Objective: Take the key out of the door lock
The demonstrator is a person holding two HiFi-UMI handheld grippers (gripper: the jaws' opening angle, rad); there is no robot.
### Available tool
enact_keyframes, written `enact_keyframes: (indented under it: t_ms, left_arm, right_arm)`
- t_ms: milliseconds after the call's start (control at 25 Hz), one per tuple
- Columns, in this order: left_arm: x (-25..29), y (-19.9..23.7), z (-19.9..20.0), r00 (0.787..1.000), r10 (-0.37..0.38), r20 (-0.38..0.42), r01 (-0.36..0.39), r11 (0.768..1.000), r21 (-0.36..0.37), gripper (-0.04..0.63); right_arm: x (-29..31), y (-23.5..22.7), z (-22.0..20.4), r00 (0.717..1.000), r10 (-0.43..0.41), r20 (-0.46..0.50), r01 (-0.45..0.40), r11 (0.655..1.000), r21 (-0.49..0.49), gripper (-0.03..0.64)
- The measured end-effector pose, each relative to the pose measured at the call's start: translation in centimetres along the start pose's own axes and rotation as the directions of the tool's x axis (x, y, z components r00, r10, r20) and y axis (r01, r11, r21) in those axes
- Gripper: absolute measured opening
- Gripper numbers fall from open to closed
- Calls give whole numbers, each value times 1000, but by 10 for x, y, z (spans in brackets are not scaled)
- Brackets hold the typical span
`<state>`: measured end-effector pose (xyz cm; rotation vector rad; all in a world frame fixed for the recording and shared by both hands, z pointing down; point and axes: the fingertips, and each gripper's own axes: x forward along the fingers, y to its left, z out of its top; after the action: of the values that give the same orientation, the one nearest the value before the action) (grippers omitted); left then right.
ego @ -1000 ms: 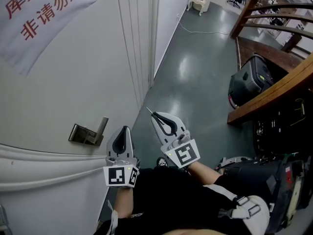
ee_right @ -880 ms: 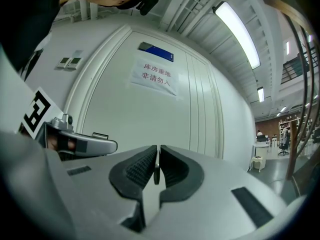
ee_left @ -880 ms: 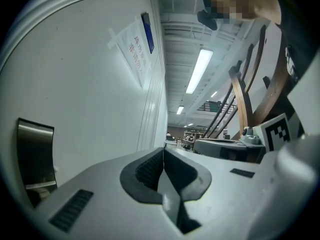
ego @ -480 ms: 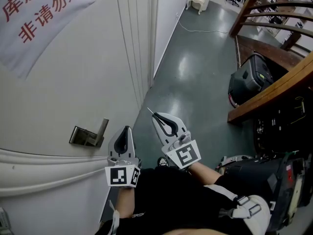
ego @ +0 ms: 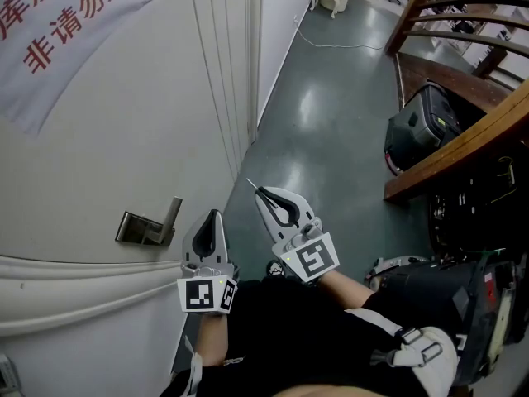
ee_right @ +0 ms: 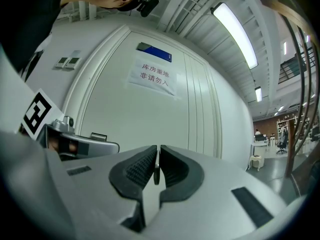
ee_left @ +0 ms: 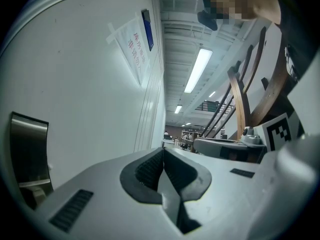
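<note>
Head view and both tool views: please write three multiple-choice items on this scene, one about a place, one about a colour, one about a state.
1. Where is the door handle?
A. on a table
B. on the white door, near the left tool
C. on a chair

2. What colour are the characters on the paper sign?
A. green
B. black
C. red

3. What is the state of the right tool?
A. shut on the key
B. wide open
C. shut on a cup

Answers:
1 B, it is mounted on the white door.
2 C, the print is red on white.
3 A, its jaws pinch the thin key, away from the door.
</note>
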<state>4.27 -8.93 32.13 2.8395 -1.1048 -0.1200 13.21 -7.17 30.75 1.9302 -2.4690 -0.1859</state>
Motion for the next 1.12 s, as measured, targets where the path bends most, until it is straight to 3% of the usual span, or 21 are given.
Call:
enact_keyframes:
  t_ms: [1120]
  left_arm:
    - [8, 6, -8, 1000, 6, -13, -6, 1000, -11, 23]
  right_arm:
    - [7, -3, -6, 1000, 8, -15, -8, 1000, -8, 31]
